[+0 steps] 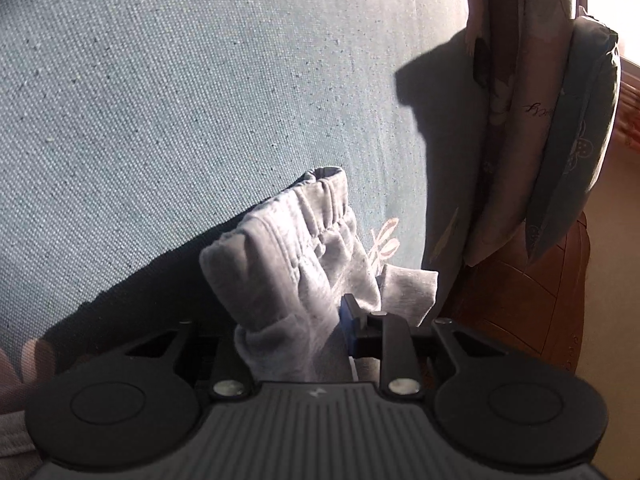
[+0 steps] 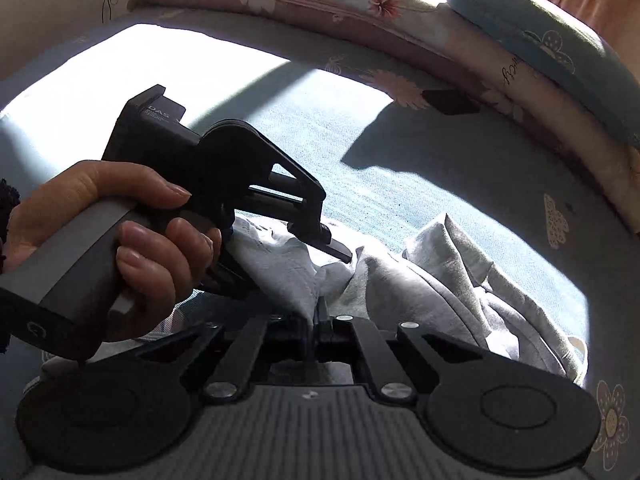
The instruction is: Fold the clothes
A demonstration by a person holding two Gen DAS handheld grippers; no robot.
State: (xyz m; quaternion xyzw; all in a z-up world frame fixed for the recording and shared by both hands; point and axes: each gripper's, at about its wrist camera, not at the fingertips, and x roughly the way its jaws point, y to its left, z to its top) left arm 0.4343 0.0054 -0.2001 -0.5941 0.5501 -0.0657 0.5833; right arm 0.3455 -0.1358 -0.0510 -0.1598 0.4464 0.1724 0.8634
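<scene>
In the left wrist view, the left gripper (image 1: 320, 316) was clamped on a bunched fold of the grey sweatpants (image 1: 292, 248), the cloth wedged between its fingers. The elastic waistband (image 1: 324, 196) stood up ahead of the gripper, lifted clear of the blue bedsheet (image 1: 180, 100), probably so that this end could be carried over the rest. Folded quilts (image 1: 516, 140) lay at the bed's edge, well apart from the work.

In the right wrist view, the right gripper (image 2: 318, 316) had its jaws together, pinching a thin edge of the same sweatpants (image 2: 432, 276), which lay crumpled on the sheet in the sun. The person's hand (image 2: 116, 236) held the left gripper's handle just beside it, both grips close together on the cloth, likely to hold one hem taut for the fold.
</scene>
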